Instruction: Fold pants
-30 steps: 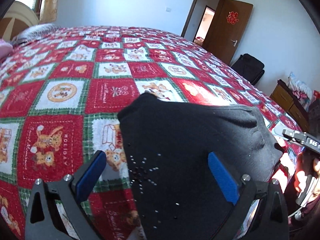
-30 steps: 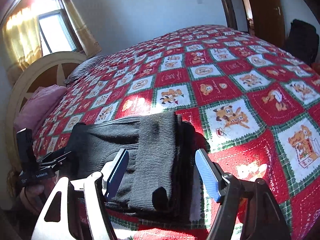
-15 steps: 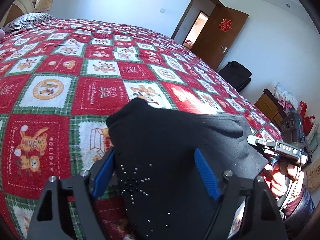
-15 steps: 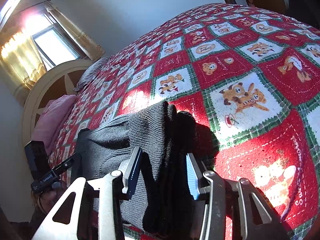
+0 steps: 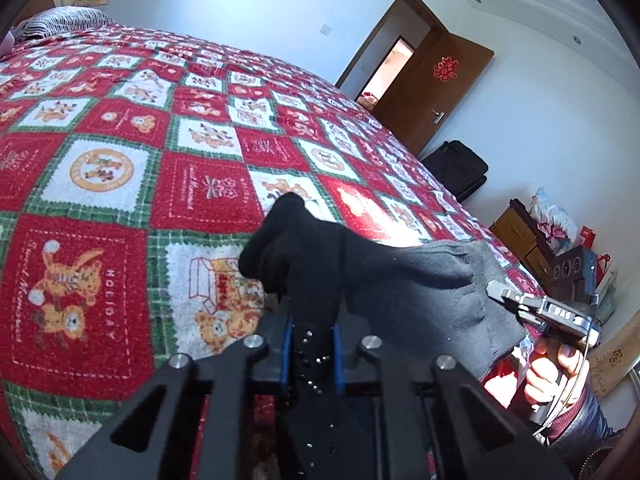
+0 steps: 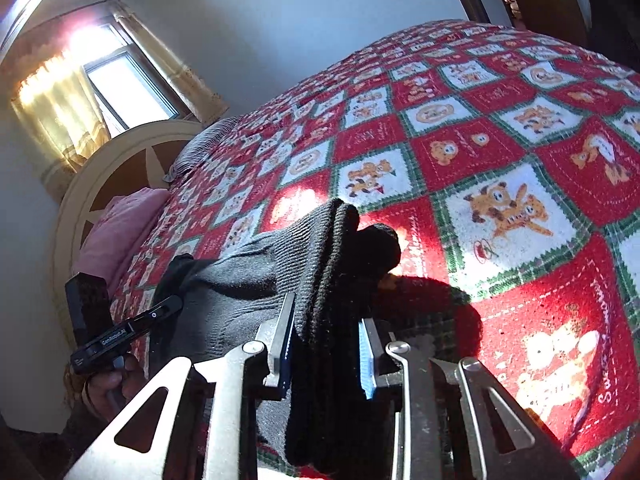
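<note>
My left gripper [image 5: 311, 354] is clamped on one end of the folded pants [image 5: 360, 276], its blue pads [image 5: 285, 354] pressed tight against dark fabric dotted with small studs. My right gripper [image 6: 326, 346] is clamped on the other end, where the ribbed knit bunches up thick between its blue pads [image 6: 366, 364]. The pants [image 6: 280, 280] hang as a compact dark bundle stretched between my two grips, just above the near edge of the red, white and green patchwork blanket [image 5: 120, 160] that covers the bed. From the left wrist view, the right gripper [image 5: 508, 294] bites the far corner of the cloth, with the hand [image 5: 554, 372] wrapped around its handle. From the right wrist view, the left gripper [image 6: 168, 306] shows at the other side of the bundle. Beyond the blanket [image 6: 500, 140], at the head of the bed, lie a pink pillow [image 6: 116, 232] and a rounded cream headboard [image 6: 116, 152] under a bright curtained window [image 6: 120, 92]. Off the blanket's other side stand an open brown door [image 5: 444, 92] and a black bag [image 5: 460, 168].
</note>
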Motion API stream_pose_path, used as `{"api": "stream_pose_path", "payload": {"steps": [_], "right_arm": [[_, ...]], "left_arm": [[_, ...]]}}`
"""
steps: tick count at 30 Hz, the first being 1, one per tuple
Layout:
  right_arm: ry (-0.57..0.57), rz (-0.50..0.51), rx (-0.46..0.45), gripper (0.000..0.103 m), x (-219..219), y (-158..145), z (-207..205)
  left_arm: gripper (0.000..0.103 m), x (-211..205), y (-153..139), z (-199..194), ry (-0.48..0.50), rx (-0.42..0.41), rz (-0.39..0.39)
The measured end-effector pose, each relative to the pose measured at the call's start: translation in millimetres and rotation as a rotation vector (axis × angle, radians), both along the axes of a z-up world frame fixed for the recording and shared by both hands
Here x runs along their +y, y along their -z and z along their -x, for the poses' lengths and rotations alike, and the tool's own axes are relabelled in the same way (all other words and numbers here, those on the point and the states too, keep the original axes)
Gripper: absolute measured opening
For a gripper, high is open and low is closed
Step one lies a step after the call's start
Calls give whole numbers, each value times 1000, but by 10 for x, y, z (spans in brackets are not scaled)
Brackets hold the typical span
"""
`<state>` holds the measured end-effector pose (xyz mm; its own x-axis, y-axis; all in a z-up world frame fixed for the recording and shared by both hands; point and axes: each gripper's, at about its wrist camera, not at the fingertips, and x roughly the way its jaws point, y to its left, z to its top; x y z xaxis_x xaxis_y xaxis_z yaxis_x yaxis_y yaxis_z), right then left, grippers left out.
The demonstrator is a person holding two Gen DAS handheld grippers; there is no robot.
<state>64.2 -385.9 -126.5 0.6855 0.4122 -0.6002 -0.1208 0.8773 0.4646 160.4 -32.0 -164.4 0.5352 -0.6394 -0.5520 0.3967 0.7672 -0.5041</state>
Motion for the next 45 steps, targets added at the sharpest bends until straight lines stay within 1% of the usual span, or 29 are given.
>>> {"api": "stream_pose_path", "payload": {"steps": [4, 6, 8, 9, 11, 13, 15, 18, 19, 21, 22, 23, 24, 25, 26, 27, 28, 29, 30, 32, 33, 35, 36, 38, 39, 40, 42, 44, 45], "right_arm": [[-57, 28, -48, 26, 206, -312, -7], [-100, 47, -61, 26, 366, -453, -125], [-149, 57, -74, 26, 567, -558, -323], [-173, 62, -79, 26, 678, -582, -422], [-235, 53, -79, 26, 995, -627, -712], [-293, 36, -70, 26, 1338, -618, -977], [-355, 38, -74, 26, 1770, -574, -1243], [-429, 31, -69, 26, 2386, -417, -1556], [-446, 38, -66, 26, 2566, -347, -1632], [-474, 30, -25, 26, 2887, -166, -1787], [-475, 31, -4, 26, 3002, -61, -1848], [-467, 33, 16, 27, 3046, 38, -1900], [-451, 31, 40, 30, 3053, 134, -1956], [-431, 16, 60, 30, 3018, 207, -1996], [-416, -12, 85, 36, 2952, 270, -2031], [-399, -24, 104, 43, 2866, 316, -2049], [-384, -6, 112, 44, 2799, 345, -2048], [-363, 39, 120, 44, 2747, 386, -2044], [-352, 57, 127, 44, 2710, 405, -2029], [-337, 53, 135, 50, 2608, 440, -2006], [-323, 61, 133, 51, 2578, 426, -1983], [-293, 70, 115, 53, 2544, 343, -1887], [-277, 82, 92, 53, 2546, 281, -1825], [-293, 62, 35, 53, 2548, 160, -1673], [-322, 47, 18, 53, 2575, 121, -1605], [-350, 58, 12, 53, 2621, 105, -1539], [-358, 155, 30, 53, 2700, 165, -1478], [-321, 222, 77, 53, 2702, 303, -1517], [-314, 208, 81, 60, 2665, 353, -1540]], "left_arm": [[13, 164, -182, 70, -18, -45, 35], [13, 331, -304, 91, -46, -72, 50], [13, 521, -399, 102, -84, -97, 50], [13, 688, -462, 104, -111, -108, 53], [13, 947, -531, 108, -162, -125, 38], [13, 1273, -594, 120, -237, -145, 4], [13, 1545, -612, 132, -301, -150, -18], [13, 1948, -539, 109, -406, -151, -91], [13, 2088, -470, 78, -441, -137, -109], [13, 2263, -327, 9, -483, -99, -137], [15, 2344, -210, -52, -496, -59, -146], [19, 2393, -103, -80, -509, -27, -148], [27, 2416, 4, -87, -520, -2, -156], [37, 2424, 68, -77, -524, 7, -161], [42, 2418, 113, -64, -536, 6, -163], [58, 2419, 131, -37, -556, 3, -168], [69, 2444, 161, -2, -573, -5, -161], [71, 2457, 175, 6, -577, -9, -144], [73, 2473, 182, 9, -581, -7, -126], [74, 2503, 180, 2, -589, -3, -115], [75, 2513, 164, -11, -598, -2, -114], [82, 2550, 105, -41, -624, -6, -106], [88, 2575, 81, -66, -639, -9, -113], [89, 2613, 42, -92, -670, -21, -125], [89, 2644, 34, -111, -683, -21, -128], [89, 2679, 52, -152, -700, -8, -138], [89, 2704, 87, -196, -715, 9, -157], [92, 2699, 153, -225, -720, 33, -185], [93, 2678, 171, -210, -723, 21, -195]]}}
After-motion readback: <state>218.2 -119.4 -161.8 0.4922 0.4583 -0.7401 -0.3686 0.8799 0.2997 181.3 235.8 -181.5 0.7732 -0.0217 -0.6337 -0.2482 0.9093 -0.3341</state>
